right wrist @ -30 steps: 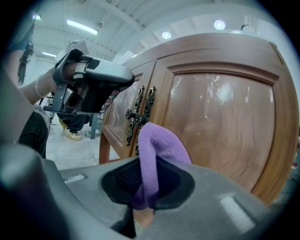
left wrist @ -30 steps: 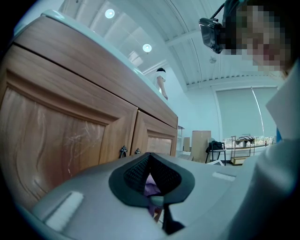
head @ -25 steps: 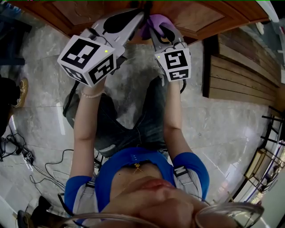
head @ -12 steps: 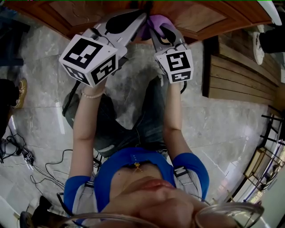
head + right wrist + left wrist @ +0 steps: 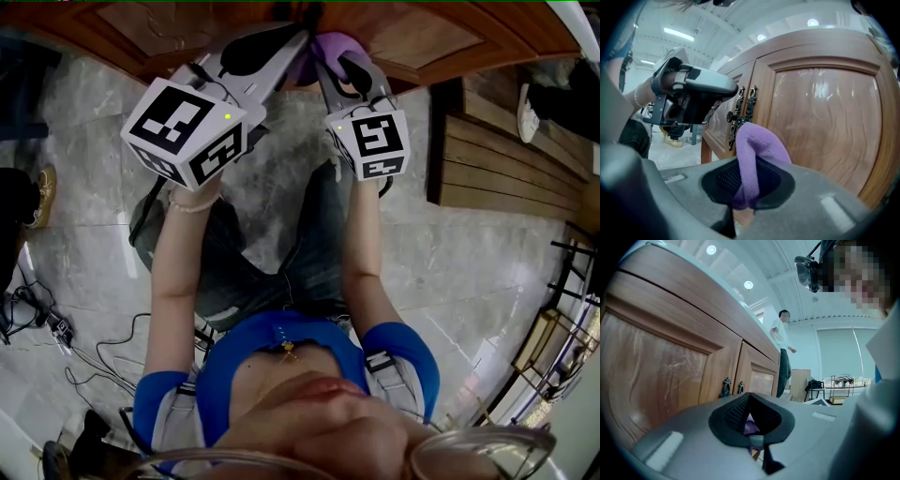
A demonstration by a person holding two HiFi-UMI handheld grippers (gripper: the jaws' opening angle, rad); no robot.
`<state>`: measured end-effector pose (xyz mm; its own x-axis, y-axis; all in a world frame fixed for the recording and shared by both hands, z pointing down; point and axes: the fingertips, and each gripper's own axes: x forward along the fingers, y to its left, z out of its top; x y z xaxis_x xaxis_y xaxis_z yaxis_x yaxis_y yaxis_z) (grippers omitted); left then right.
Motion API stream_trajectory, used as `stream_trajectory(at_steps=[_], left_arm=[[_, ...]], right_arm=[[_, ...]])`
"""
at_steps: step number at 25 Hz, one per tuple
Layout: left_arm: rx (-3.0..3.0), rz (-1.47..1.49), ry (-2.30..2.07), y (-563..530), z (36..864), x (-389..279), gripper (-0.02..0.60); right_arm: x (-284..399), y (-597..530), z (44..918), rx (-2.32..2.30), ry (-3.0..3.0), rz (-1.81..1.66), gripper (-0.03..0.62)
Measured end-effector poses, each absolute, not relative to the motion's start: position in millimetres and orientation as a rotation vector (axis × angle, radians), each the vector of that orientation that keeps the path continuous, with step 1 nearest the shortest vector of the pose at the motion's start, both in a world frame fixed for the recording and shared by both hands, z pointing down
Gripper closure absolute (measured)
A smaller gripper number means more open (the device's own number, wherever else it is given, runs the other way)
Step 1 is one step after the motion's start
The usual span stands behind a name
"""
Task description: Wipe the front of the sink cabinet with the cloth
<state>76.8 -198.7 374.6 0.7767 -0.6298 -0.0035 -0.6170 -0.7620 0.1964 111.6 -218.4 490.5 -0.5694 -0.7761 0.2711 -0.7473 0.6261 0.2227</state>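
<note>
The right hand-held gripper (image 5: 745, 187) is clamped on a fold of fuzzy purple cloth (image 5: 757, 140), just beside the dark ornate handles (image 5: 743, 112) of the sink cabinet (image 5: 825, 122). The left hand-held gripper (image 5: 752, 420), jaws drawn together, points there too. The floor (image 5: 450, 272) is grey marbled tile. Whether the cloth touches the glossy, grained wood is unclear.

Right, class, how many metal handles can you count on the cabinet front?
2. Side by side in the right gripper view: left handle, right handle, just beyond the purple cloth. Others may be hidden.
</note>
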Motion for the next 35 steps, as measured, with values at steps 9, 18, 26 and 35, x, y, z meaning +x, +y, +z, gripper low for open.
stream_trajectory(at_steps=[9,18,26,35], left_arm=[[2.833,-0.120,-1.022,-206.4,368.2,79.4,0.581],[2.789,0.041,-1.255,-217.1,365.6,72.4,0.581],[2.649,0.082,-1.328,-198.0,195.0,58.3,0.581],[2.695,-0.014,-1.379,-175.7,-67.7,22.3,0.584]], right_arm=[[116.5,-212.4,444.9,1.370,-2.544,-0.198,0.539],[112.8,-201.3,377.9,1.505,-2.477,-0.081,0.539],[99.0,-184.9,179.5,1.493,-2.488,-0.110,0.539],[48.2,-167.6,-66.1,1.334,-2.576,-0.129,0.539]])
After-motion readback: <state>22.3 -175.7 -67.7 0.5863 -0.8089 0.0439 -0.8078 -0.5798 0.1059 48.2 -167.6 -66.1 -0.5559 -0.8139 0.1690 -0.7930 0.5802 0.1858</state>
